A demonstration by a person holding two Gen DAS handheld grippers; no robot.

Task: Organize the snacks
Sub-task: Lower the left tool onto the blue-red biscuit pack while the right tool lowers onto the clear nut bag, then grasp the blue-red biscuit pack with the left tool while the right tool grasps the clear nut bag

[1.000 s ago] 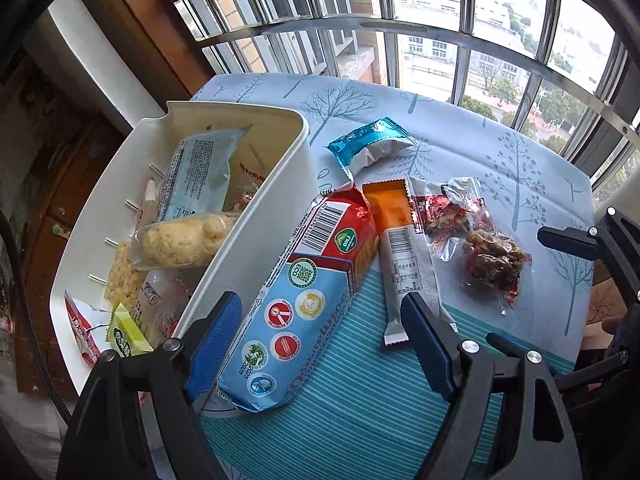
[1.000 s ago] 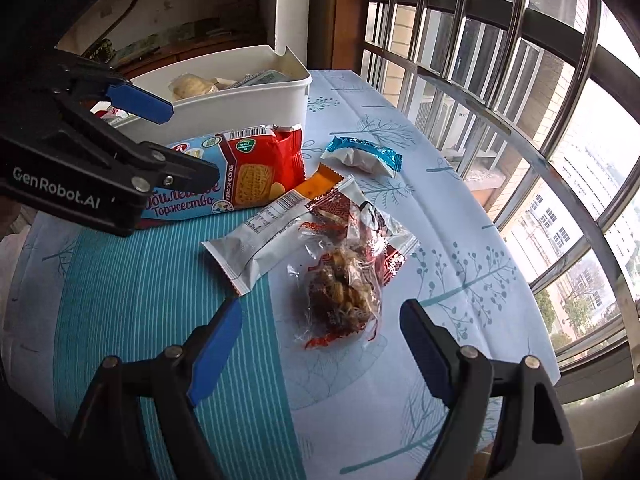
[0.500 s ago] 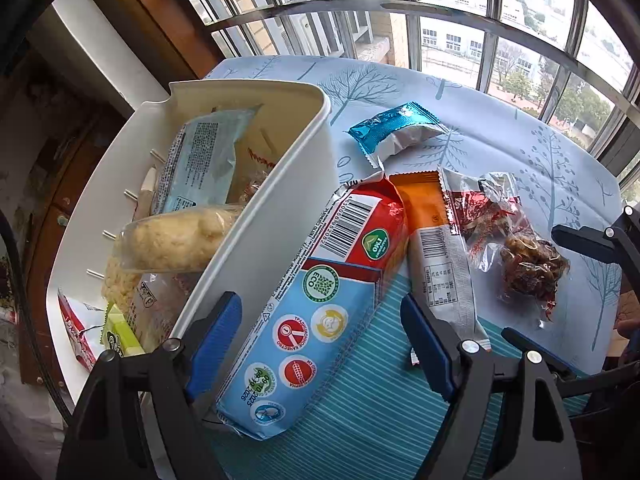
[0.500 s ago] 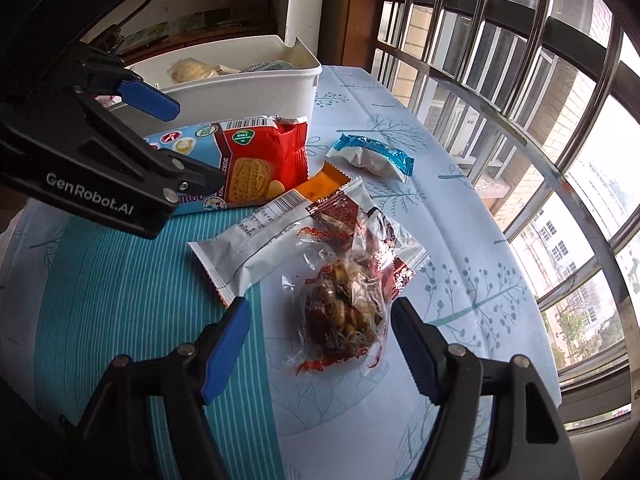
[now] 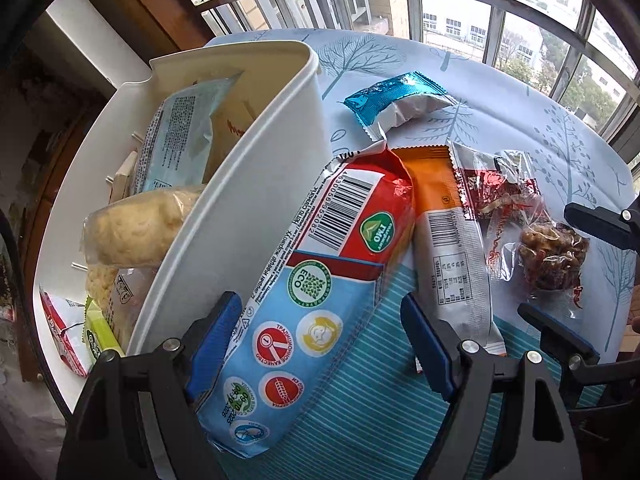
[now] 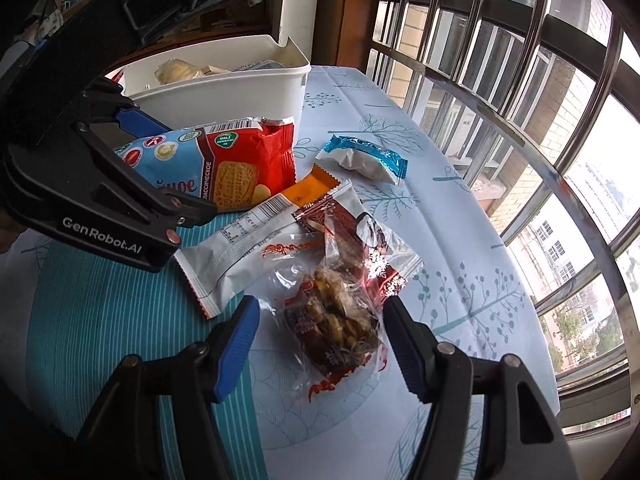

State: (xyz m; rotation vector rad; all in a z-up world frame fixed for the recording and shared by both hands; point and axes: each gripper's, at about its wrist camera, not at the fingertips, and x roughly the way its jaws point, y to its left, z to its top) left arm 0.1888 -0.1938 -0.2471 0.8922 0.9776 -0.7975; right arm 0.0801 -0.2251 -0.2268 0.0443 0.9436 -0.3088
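Here, by the white bin [image 5: 248, 184], five loose snacks on the tablecloth [image 6: 460, 248]. Right against the bin's wall, leaning on it: a long blue-and-red biscuit pack [image 5: 316, 292]. Just beyond that pack, away from the bin: an orange-and-white bar [image 5: 448, 236], touching it along one side. Farther out from the bin: a clear bag of nut clusters [image 6: 336, 312], overlapping the bar's edge, with a small red-brown packet [image 6: 340, 216] partly under it. Off toward the window from the bin's corner: a blue-and-white wrapped cake [image 6: 364, 158], apart from the others. Inside the bin: several packets, among them a pale puffed-rice bag [image 5: 140, 228] and a light-blue pouch [image 5: 180, 132].

Left gripper [image 5: 320, 344]: spread wide astride the near end of the biscuit pack, pads apparently not yet pressing it. Right gripper [image 6: 320, 344]: closing around the nut-cluster bag, bag between the pads, both pads short of gripping it.
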